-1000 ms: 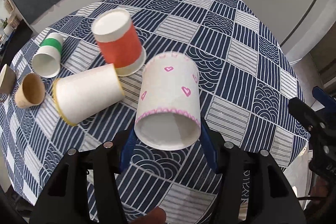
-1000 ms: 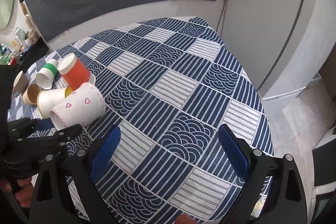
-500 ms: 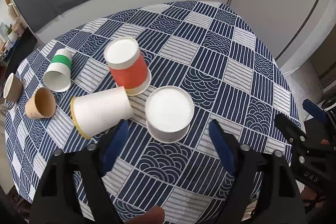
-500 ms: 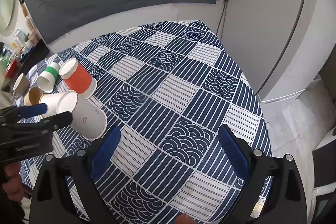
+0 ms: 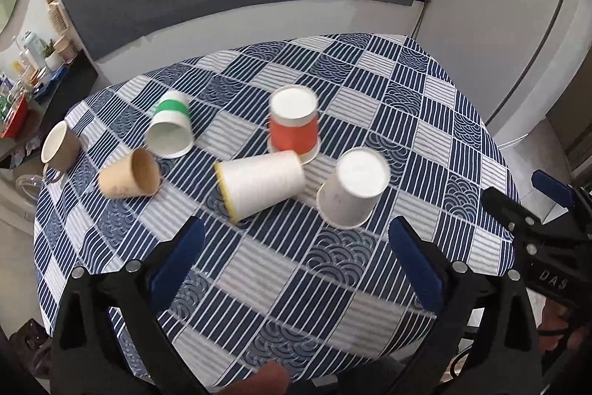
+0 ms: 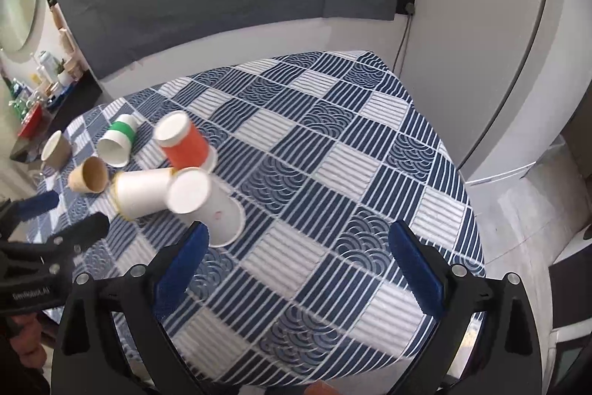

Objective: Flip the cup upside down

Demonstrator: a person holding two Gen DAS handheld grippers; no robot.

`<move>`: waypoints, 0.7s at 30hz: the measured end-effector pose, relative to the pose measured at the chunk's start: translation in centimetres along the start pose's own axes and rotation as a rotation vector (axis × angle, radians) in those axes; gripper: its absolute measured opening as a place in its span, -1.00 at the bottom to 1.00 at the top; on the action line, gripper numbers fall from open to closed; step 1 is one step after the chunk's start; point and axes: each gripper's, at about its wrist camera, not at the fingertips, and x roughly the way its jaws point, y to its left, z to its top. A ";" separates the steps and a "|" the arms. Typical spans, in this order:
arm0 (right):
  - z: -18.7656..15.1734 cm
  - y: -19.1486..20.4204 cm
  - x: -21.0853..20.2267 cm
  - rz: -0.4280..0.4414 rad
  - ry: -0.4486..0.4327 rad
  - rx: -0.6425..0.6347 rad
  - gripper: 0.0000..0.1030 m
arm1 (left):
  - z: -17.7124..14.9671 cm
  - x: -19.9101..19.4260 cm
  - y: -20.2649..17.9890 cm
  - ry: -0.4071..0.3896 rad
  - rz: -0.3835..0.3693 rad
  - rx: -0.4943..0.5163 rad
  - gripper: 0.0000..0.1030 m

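The left gripper [image 5: 296, 243] has its jaws wide apart and holds nothing; the right gripper [image 6: 299, 247] is the same. On the right tool's body one reads "DAS". Just beyond, the white cup [image 5: 353, 187] stands upside down on the checked tablecloth [image 5: 370, 265]. Beside it a yellow-rimmed cup [image 5: 259, 189] lies on its side. Behind stands an orange cup [image 5: 294, 126], inverted.

Each tool, left [image 5: 296, 248] and right [image 6: 298, 254], has black arms, silver screws and ribbed blue pads [image 5: 416, 269]; white lettering marks both bodies.
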 end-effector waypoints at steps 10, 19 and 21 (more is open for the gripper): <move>-1.1 4.1 -2.5 0.027 0.008 -0.011 0.82 | -2.2 -2.5 4.9 -0.017 0.050 -0.069 0.89; -1.2 6.5 -3.7 0.044 -0.030 -0.001 0.84 | -2.8 -4.8 8.1 -0.067 0.075 -0.127 0.89; -1.3 7.0 -3.9 0.045 -0.041 -0.006 0.84 | -2.9 -5.2 8.6 -0.076 0.079 -0.137 0.89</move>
